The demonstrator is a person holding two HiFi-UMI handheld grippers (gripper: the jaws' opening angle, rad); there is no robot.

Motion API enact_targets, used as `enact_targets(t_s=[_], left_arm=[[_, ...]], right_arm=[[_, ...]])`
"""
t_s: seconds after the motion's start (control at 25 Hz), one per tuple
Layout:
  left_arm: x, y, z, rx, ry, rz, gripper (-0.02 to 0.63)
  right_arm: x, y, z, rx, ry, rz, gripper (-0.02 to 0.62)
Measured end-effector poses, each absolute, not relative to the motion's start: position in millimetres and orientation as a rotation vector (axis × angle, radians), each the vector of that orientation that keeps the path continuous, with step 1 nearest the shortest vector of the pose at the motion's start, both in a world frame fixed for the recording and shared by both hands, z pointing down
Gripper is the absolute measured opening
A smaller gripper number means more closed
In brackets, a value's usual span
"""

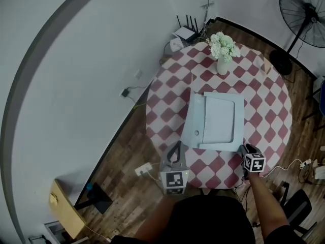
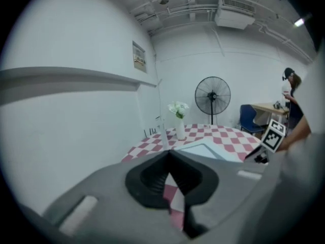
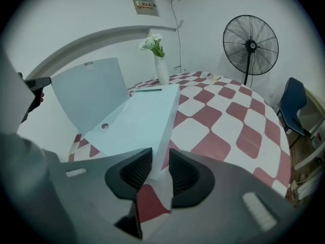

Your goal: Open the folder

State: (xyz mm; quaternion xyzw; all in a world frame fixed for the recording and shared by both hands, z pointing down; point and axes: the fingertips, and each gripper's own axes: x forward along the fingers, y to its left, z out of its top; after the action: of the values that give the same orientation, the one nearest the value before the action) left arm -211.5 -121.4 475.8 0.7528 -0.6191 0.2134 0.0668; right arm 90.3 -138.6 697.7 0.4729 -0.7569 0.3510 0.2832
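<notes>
A pale blue folder lies on the round table with the red and white check cloth. Its cover is swung out to the left; in the right gripper view the cover stands tilted up above the inner sheet. My right gripper is open at the folder's near right corner, and the corner tip lies between its jaws. In the head view that gripper sits at the folder's near right corner. My left gripper is shut and holds nothing, raised at the near left table edge, apart from the folder.
A white vase of flowers stands at the table's far side, with a small object near the far right rim. A standing fan, a router, a floor power strip, a cardboard box and a blue chair surround the table.
</notes>
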Motion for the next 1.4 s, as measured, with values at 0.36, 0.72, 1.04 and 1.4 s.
enact_targets(t_s=[0.36, 0.72, 1.04, 1.4], left_arm=[[-330, -112, 522, 2.027, -1.918, 0.621, 0.003], [-393, -111, 574, 1.947, -1.858, 0.630, 0.009], [-409, -110, 591, 1.939, -1.843, 0.541, 0.011], [-434, -106, 635, 1.891, -1.800, 0.670, 0.014]], right_arm=[[78, -135, 697, 1.331, -1.953, 0.890, 0.094], [46, -141, 678, 1.391, -1.918, 0.769, 0.066], [-99, -149, 634, 1.224, -2.212, 0.732, 0.002], [-187, -137, 640, 1.124, -2.236, 0.807, 0.002]])
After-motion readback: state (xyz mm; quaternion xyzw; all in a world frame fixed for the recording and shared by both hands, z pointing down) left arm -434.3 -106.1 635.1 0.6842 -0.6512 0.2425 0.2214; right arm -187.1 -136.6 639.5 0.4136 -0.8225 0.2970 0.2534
